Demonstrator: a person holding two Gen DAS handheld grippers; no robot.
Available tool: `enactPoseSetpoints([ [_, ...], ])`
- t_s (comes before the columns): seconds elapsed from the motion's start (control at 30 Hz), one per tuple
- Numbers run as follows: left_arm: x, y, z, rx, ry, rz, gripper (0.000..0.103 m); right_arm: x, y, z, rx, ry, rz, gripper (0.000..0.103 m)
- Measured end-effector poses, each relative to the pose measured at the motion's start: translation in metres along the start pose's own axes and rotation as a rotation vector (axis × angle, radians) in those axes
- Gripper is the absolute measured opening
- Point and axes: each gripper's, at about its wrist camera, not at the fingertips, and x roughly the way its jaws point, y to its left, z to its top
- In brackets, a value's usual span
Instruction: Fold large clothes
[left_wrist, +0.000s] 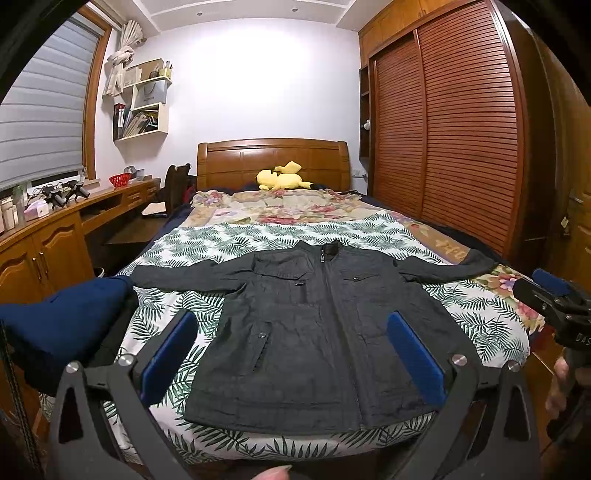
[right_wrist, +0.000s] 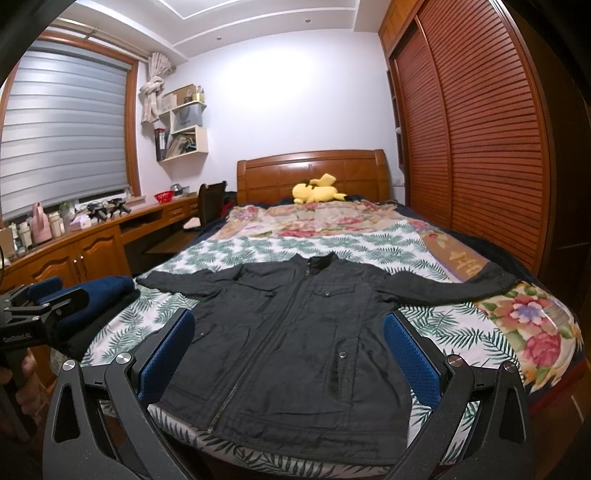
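Left claw (left_wrist: 291, 354) with blue pads spread wide apart, hovering short of the bed's foot, right claw (right_wrist: 288, 350) likewise gaping and empty, dark zipped jacket (left_wrist: 314, 332) lying flat, sleeves outstretched, on leaf-print sheet (left_wrist: 258, 236), yellow plush toy (left_wrist: 282, 176) by the headboard

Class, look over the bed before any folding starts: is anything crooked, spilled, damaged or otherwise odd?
Nothing stands out. The dark jacket lies flat and zipped on the leaf-print sheet, sleeves spread wide. A blue garment sits bunched at the bed's left edge. Both grippers are open, holding nothing.
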Motion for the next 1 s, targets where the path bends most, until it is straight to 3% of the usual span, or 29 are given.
enactPoseSetpoints([
  [1.0, -0.0008, -0.0014, 0.0, -0.001, 0.0, -0.002, 0.103, 0.0006, -0.0012, 0.0007, -0.001, 0.001, 0.001, 0.103],
])
